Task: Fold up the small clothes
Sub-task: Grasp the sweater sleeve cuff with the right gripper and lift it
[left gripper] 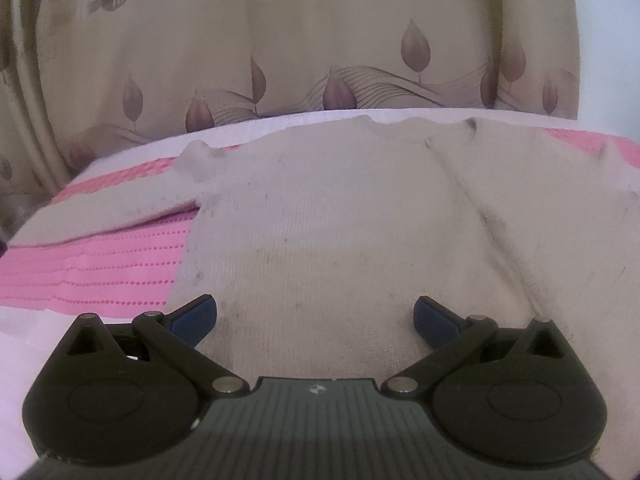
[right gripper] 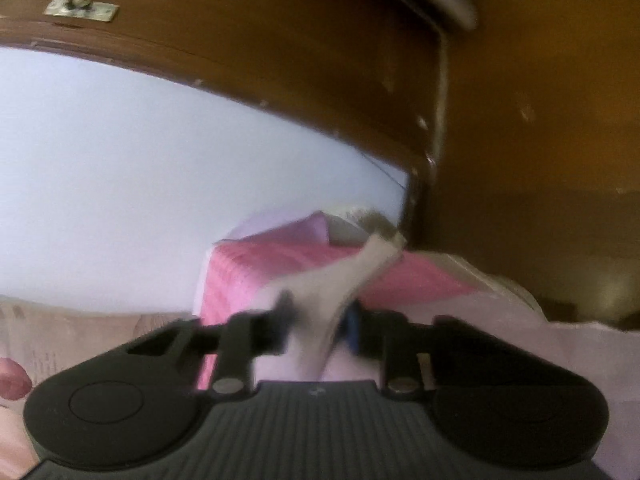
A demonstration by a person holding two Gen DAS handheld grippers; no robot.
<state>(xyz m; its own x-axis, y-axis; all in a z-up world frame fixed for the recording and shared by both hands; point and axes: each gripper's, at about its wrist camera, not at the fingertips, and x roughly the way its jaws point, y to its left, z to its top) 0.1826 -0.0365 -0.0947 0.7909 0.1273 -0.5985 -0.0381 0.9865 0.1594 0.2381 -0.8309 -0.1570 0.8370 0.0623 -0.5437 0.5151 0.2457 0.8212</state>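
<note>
Left wrist view: a pink textured cover (left gripper: 100, 256) lies over a paler sheet (left gripper: 24, 344) on what appears to be a bed. A cream knit sweater (left gripper: 320, 220) is spread flat on the cover, one sleeve (left gripper: 108, 212) extended toward the left edge, and a fold of its fabric laid diagonally across the right half. The knit shows scattered dark marks. The left gripper (left gripper: 316, 320) hangs low above the sweater's near hem; its blue-padded fingers (left gripper: 196, 318) stand wide apart with nothing between them. A beige curtain (left gripper: 280, 40) printed with leaf shapes hangs behind the bed.

Right wrist view, blurred: the right gripper (right gripper: 320, 326) has its fingers drawn nearly together on a strip of the cream fabric (right gripper: 340, 276), which rises from between them toward the upper right. The pink cover lies behind. A pale wall (right gripper: 140, 180) fills the left; a brown wooden door (right gripper: 500, 120) stands at the right.
</note>
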